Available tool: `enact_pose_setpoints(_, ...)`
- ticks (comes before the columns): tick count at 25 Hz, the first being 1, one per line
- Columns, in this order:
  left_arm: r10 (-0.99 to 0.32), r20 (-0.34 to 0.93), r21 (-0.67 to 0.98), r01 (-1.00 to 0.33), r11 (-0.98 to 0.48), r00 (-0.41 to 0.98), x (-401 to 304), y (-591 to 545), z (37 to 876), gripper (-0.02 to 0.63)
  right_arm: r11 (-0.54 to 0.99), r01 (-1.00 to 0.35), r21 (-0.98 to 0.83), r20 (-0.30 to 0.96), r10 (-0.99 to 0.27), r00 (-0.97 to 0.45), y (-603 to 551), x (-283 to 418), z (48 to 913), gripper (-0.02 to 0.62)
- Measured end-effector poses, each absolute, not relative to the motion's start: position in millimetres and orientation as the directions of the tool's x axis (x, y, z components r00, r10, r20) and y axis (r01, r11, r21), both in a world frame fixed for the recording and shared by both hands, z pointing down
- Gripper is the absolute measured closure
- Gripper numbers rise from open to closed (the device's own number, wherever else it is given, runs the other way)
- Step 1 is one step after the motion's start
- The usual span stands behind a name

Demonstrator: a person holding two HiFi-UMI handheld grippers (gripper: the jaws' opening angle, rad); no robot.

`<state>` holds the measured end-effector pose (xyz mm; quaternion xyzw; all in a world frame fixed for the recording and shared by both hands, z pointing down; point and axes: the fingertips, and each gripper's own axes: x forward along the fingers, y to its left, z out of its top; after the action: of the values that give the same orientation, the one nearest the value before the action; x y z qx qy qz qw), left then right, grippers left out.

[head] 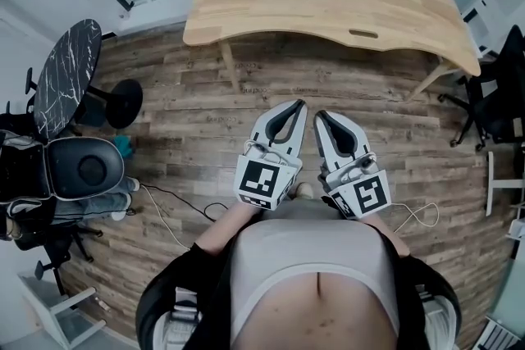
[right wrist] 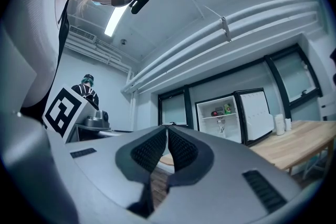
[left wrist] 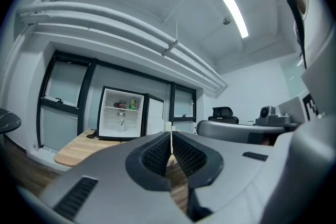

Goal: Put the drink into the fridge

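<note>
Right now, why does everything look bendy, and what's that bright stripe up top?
Left gripper view: the wide lens bows the ceiling pipes, and the stripe is a glaring ceiling light. Right gripper view: same bowing. Head view: the wooden desk curves at its edges too.

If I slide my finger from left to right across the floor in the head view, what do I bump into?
black marble table → left gripper → right gripper → black office chair
</note>
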<state>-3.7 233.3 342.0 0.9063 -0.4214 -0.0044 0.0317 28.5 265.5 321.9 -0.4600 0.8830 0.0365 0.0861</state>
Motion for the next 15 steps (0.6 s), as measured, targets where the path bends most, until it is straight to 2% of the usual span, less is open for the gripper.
enact_pose_setpoints(15,-0.767,0.023,0.064,-0.767,-0.639,0.641,5.4,233.6,343.3,0.592,0.572,-0.82,-0.004,-0.182,-0.807,-0.562,266.9,39.5,321.7,0.56)
